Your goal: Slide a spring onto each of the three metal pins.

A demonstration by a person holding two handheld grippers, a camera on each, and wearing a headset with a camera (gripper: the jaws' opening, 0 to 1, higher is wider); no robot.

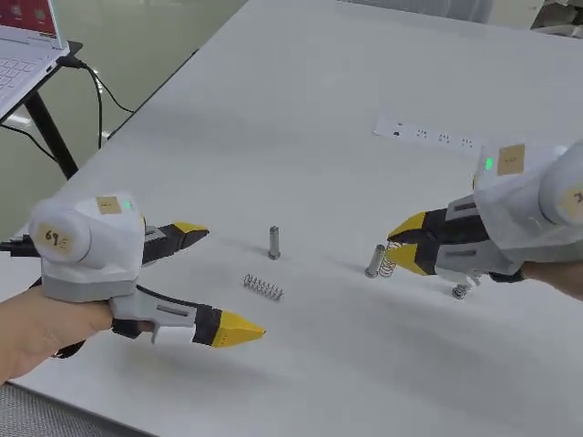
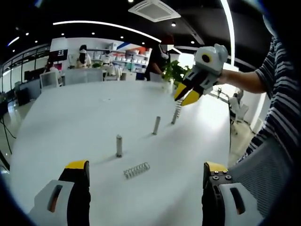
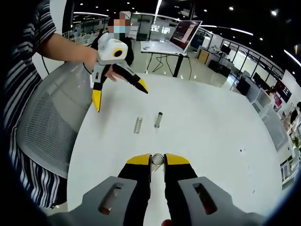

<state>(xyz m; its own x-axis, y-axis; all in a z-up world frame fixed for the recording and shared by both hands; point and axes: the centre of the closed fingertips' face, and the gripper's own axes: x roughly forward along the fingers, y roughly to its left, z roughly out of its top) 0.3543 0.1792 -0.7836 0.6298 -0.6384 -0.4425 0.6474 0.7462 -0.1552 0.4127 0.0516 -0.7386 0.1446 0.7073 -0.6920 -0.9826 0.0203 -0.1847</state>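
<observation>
One spring (image 3: 157, 160) is pinched in the right gripper (image 1: 394, 246) and, I reckon, needs aligning over the pin (image 1: 374, 261) beside its tips; the left gripper (image 1: 234, 282) gapes empty.

Round sticker (image 1: 56, 238) on left gripper (image 1: 230, 280): handwritten "69".
Tan tag (image 1: 108, 205) on the same gripper: no legible writing.
Power strip (image 1: 428, 135) marks: too small to read.
Laptop (image 1: 23, 41) screen: blurred, unreadable.

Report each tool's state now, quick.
Left tool: open, holding nothing.
Right tool: shut on a spring.
</observation>
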